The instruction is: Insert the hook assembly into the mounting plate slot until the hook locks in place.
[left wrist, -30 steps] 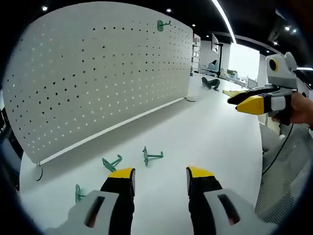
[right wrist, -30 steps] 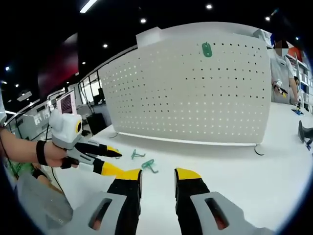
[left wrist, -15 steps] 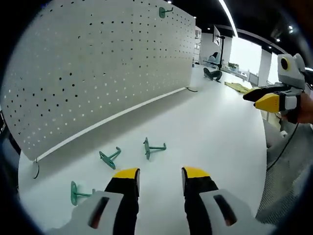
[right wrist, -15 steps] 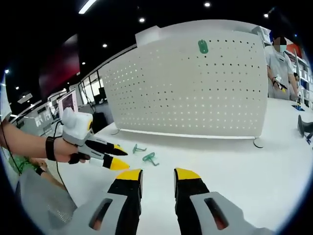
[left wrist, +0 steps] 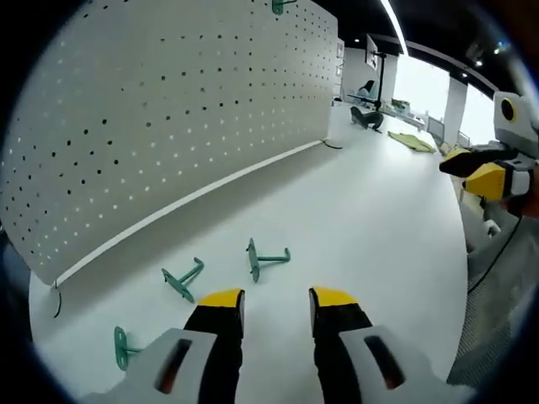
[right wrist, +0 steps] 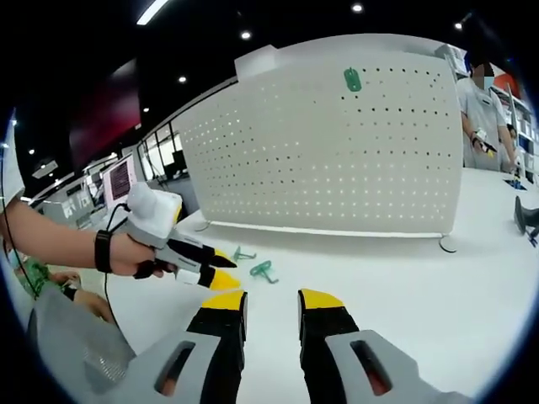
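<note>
A white pegboard (left wrist: pixel 160 126) stands upright on the white table, with one green hook (left wrist: pixel 278 7) mounted near its top. Three loose green hooks lie on the table in front of it: one (left wrist: pixel 268 257) just ahead of my left gripper (left wrist: pixel 276 299), one (left wrist: pixel 183 279) to its left, and one (left wrist: pixel 123 347) at the lower left. My left gripper is open with nothing between its jaws. In the right gripper view the pegboard (right wrist: pixel 337 160), the mounted hook (right wrist: pixel 352 80) and two table hooks (right wrist: pixel 263 270) (right wrist: pixel 242 253) show. My right gripper (right wrist: pixel 271 300) is open and holds nothing.
The right gripper (left wrist: pixel 487 172) hangs at the right of the left gripper view. A hand brings the left gripper (right wrist: pixel 215 271) in from the left, close to the hooks. A person (right wrist: pixel 484 109) stands at the far right, beside a dark object (right wrist: pixel 526 220).
My left gripper has moved forward and lower toward the loose hooks; in the right gripper view it has travelled right, nearer to them. The right gripper has barely moved.
</note>
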The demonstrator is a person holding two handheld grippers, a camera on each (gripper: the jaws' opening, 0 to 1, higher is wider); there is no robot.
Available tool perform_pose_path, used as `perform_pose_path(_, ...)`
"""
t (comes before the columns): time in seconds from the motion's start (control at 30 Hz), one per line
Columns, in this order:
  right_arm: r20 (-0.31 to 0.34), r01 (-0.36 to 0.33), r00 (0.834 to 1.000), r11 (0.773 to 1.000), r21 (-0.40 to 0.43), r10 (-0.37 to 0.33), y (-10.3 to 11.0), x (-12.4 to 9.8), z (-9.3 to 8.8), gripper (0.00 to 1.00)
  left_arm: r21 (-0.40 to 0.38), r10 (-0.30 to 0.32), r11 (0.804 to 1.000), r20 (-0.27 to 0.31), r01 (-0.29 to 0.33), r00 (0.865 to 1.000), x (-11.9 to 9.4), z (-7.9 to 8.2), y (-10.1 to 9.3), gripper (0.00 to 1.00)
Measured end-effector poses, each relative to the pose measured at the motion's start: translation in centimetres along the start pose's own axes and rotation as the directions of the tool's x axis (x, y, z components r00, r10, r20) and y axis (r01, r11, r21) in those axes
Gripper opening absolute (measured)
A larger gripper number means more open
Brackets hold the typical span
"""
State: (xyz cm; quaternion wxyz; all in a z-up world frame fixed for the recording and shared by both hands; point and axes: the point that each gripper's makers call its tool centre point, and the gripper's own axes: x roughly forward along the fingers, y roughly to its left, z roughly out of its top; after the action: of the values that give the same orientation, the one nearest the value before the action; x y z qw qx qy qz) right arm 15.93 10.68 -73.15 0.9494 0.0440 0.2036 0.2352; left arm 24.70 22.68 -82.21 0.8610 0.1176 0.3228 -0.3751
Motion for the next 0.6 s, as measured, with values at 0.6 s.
perform_pose_path(0.6, -0.012, -0.01, 1.0, 0.999, 0.032, 0.01, 0.3, 0.0, -0.8, 0.22, 0.034, 0.037, 0.999, -0.047, -0.035, 0.998, 2.5, 0.3, 1.3, 0.22)
